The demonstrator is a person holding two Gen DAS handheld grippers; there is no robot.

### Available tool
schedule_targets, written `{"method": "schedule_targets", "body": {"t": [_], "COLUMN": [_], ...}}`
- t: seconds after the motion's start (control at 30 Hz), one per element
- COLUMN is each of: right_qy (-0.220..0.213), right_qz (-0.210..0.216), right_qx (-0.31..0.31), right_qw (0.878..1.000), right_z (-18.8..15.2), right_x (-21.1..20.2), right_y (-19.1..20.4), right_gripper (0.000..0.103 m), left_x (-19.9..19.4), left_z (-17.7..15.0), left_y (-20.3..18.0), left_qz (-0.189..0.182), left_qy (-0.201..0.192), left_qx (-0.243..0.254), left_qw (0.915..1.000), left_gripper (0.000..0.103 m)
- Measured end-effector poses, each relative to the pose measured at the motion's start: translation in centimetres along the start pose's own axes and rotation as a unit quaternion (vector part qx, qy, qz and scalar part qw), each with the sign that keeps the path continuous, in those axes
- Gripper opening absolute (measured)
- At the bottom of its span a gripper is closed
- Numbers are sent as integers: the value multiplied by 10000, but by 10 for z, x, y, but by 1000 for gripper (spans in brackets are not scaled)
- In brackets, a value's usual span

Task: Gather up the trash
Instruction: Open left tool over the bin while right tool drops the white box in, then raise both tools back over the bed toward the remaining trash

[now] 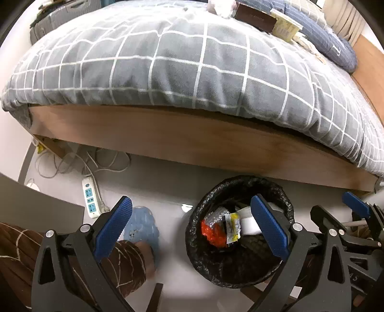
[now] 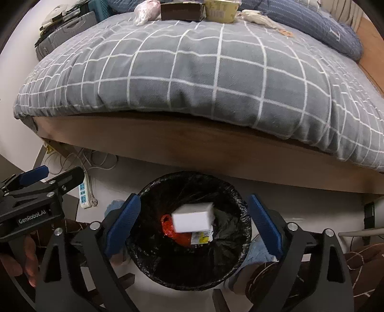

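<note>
Bedroom floor, pale and glossy, with a wooden bed frame [image 2: 216, 153] running across both views and a grey checked duvet [image 2: 192, 72] hanging over its edge. Trash bin [image 2: 192, 240] lined with a black bag stands on the floor just in front of the frame. Right gripper [image 2: 194, 225] hangs directly over the bin mouth, jaws wide apart, nothing between the blue pads. White box [image 2: 193, 218] sits below the pads inside the bin opening, slightly blurred; can't tell if it's resting on the contents or not. Under it: orange wrapper [image 2: 172, 230] and a yellow-white packet [image 2: 201, 236]. Left gripper [image 1: 192, 228] is also spread wide and empty, offset to the left of the bin, its right finger overlapping the bin rim [image 1: 240, 182] in the left view. Same contents visible there: white box [image 1: 247, 223], orange wrapper [image 1: 213, 236], yellow packet [image 1: 232, 228]. Remaining trash on the far side of the bed: brown box [image 2: 182, 10], yellowish tub [image 2: 222, 10], pinkish crumpled plastic bag [image 2: 145, 10], and a scrap of paper [image 2: 259, 18] beside a blue pillow [image 2: 324, 28]. White power strip [image 1: 90, 199] with tangled cables lies on the floor by the left bed corner. Person's blue slipper [image 1: 144, 225] shows between the left gripper's fingers.
</note>
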State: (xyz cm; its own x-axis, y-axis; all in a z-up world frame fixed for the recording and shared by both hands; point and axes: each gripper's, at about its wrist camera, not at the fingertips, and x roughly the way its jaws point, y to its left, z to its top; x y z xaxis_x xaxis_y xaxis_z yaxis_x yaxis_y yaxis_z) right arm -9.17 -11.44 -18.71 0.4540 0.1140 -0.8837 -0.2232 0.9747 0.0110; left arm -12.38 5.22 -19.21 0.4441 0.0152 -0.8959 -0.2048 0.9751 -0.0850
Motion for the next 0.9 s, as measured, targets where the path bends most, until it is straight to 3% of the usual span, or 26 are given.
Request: {"method": "schedule_targets", "body": {"t": [0.2, 0.9], "right_qy": [-287, -1638], "right_qz": [-118, -415], "right_qx": [78, 212], "right_qw": [9995, 9854], "right_z": [8, 53], "right_x": [-17, -91], "right_y": [-9, -37], "right_gripper": [95, 95], "left_x": [-11, -74], "left_z": [8, 57], "left_y": [-7, -28], "left_qz": [-22, -246], "left_qy": [-184, -1146], "left_qx": [109, 348], "left_qw": [9998, 9925], "left_gripper": [97, 97]}}
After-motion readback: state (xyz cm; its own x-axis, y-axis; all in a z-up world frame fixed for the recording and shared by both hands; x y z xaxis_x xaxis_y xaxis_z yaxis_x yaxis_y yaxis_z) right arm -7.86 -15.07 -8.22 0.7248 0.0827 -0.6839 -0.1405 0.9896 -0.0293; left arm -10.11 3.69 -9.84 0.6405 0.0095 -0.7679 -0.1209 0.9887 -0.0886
